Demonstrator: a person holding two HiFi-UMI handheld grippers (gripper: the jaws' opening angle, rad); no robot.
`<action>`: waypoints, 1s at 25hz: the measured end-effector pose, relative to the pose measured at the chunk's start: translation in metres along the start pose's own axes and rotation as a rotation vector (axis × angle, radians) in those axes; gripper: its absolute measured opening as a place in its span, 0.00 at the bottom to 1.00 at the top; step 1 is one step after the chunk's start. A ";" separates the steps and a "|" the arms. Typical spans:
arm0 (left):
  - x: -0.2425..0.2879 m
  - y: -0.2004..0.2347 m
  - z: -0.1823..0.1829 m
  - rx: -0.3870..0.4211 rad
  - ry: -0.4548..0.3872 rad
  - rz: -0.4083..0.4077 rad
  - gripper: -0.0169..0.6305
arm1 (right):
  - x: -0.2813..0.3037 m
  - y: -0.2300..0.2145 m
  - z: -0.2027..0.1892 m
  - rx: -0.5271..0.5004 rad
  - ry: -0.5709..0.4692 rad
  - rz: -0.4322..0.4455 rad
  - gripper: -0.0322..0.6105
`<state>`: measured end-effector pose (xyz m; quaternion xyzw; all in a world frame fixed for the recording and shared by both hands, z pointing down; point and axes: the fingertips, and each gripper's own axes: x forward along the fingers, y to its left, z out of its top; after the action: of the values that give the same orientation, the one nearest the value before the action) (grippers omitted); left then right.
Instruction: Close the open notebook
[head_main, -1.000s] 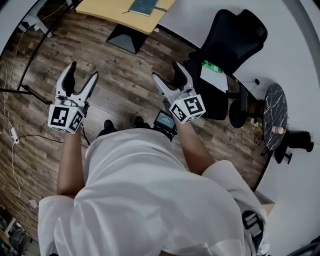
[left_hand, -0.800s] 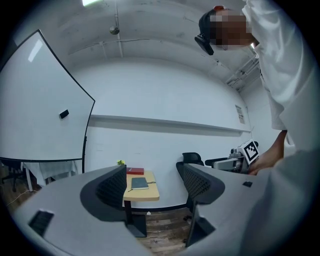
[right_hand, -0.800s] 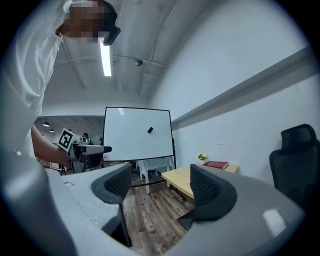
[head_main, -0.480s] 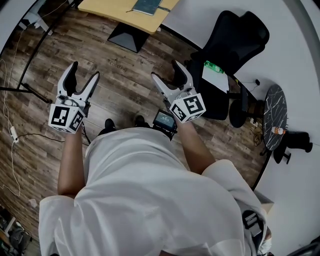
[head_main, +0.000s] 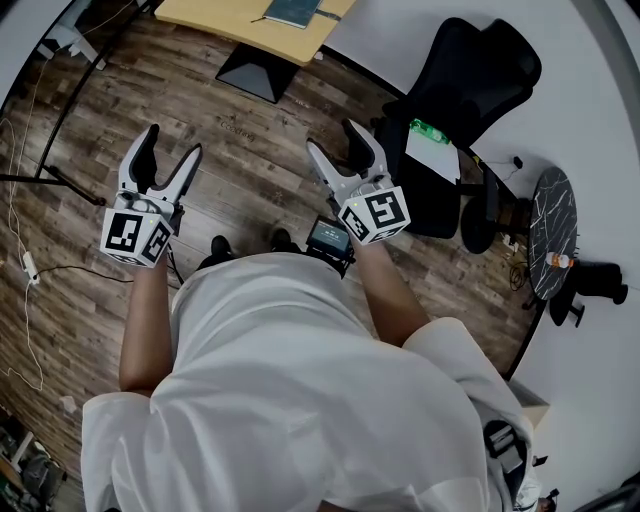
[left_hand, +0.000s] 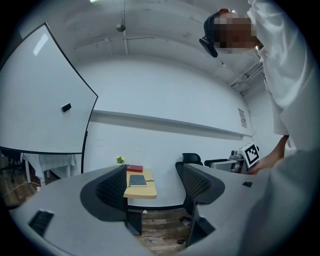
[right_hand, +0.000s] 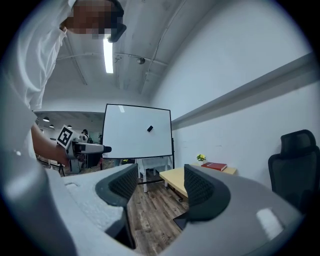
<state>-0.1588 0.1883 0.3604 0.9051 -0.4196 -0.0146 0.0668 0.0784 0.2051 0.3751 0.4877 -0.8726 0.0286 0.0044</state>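
While you stand on the wood floor (head_main: 250, 130), both tools point level and hold nothing: your left tool (head_main: 170, 142) gapes wide, and your right tool (head_main: 332, 136) has just narrowed yet stays apart. Far ahead of the left tool, the dark notebook (left_hand: 137, 180) lies flat on the counter (left_hand: 142, 191). It seems shut but is too small to confirm, so you may be approaching it or leaving it.

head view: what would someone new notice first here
The left gripper and right gripper stand out at centre, jaws apart and empty above the wood floor. At the top edge, well away from both, a dark notebook lies on a light wooden desk. A black office chair sits at upper right.
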 end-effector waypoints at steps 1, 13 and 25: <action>0.000 0.000 -0.001 -0.002 0.002 0.001 0.56 | 0.000 0.000 0.000 -0.004 0.001 0.000 0.51; 0.002 -0.009 -0.009 -0.022 0.022 -0.005 0.55 | -0.006 -0.009 -0.005 -0.004 0.000 -0.020 0.50; -0.006 -0.011 -0.004 -0.043 -0.013 0.041 0.55 | -0.018 -0.015 -0.008 0.008 0.003 -0.041 0.50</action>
<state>-0.1538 0.2000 0.3629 0.8946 -0.4382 -0.0280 0.0836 0.1004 0.2134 0.3832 0.5052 -0.8624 0.0327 0.0042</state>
